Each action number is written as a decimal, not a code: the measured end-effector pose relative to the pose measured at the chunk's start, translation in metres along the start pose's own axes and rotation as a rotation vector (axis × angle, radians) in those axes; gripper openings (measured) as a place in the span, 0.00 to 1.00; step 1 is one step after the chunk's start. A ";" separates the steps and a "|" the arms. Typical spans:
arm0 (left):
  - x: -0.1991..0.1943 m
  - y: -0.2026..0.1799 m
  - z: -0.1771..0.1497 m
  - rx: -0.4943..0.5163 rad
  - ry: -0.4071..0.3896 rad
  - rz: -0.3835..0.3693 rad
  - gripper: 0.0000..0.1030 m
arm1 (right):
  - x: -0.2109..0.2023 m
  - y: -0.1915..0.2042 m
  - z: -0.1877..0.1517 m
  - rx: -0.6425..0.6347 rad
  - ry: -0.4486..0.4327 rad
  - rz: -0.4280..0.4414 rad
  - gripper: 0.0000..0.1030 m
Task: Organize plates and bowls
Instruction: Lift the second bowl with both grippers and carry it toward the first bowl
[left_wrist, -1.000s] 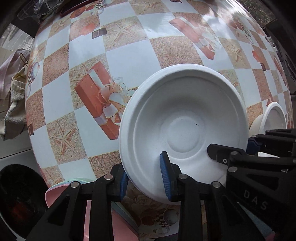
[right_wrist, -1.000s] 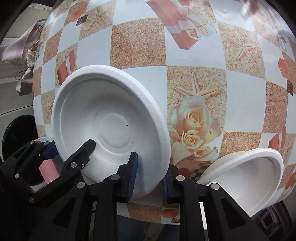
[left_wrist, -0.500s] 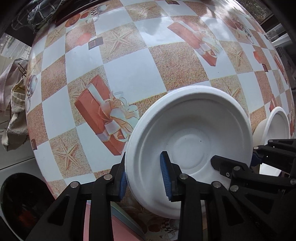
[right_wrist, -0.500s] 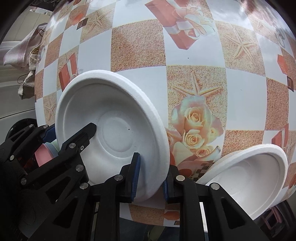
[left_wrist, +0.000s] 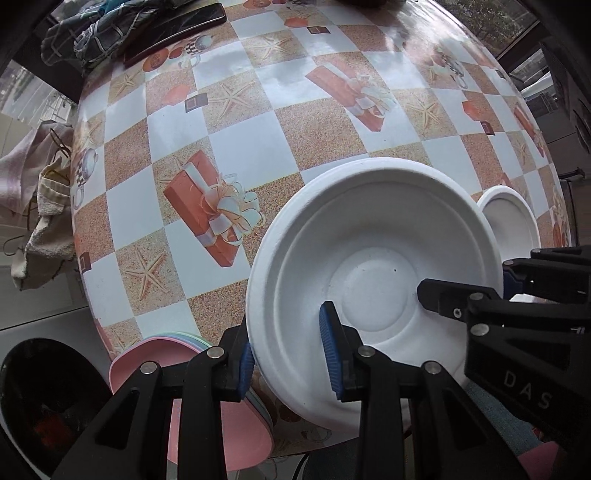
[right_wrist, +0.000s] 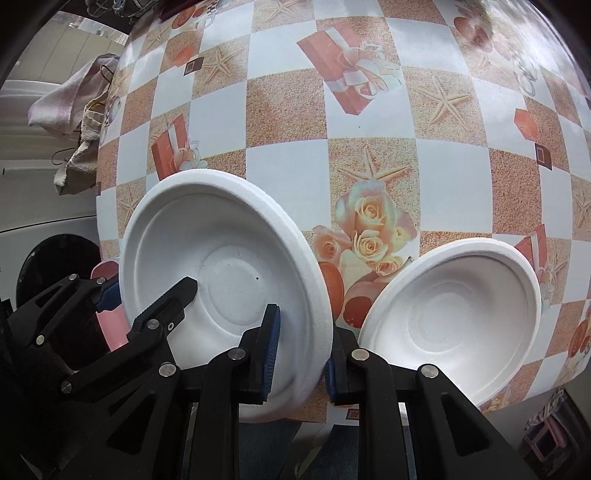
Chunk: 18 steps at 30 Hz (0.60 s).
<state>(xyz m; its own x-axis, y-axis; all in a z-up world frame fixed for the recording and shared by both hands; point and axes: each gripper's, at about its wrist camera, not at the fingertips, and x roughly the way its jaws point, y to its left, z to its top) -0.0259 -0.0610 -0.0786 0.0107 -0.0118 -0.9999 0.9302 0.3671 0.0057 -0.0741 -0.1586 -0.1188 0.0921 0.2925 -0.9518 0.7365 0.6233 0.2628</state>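
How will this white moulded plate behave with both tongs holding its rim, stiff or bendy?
The white plate looks like thin moulded pulp, so probably very light and a bit flexible. Left tongs and right tongs each straddle its rim, so uneven pulling could bend it. Its matte surface likely grips the blue pads.

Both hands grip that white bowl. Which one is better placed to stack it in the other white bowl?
Probably right. The second white bowl lies just beside the right gripper; the left gripper grips the held bowl on its far rim.

A checkered tablecloth — a dark phone beside crumpled plaid cloth at its far edge.
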 end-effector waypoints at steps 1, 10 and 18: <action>-0.005 -0.005 0.001 0.012 -0.008 -0.001 0.34 | -0.006 -0.003 -0.002 0.008 -0.013 0.004 0.23; -0.038 -0.050 0.022 0.208 -0.056 0.002 0.34 | -0.040 -0.046 -0.027 0.146 -0.096 0.042 0.23; -0.036 -0.105 0.039 0.413 -0.064 -0.009 0.34 | -0.059 -0.098 -0.053 0.333 -0.159 0.053 0.23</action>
<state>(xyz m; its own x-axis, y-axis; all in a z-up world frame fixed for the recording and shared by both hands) -0.1101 -0.1351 -0.0426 0.0122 -0.0757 -0.9971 0.9992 -0.0368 0.0150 -0.1872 -0.1981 -0.0803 0.2193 0.1855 -0.9578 0.9030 0.3331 0.2713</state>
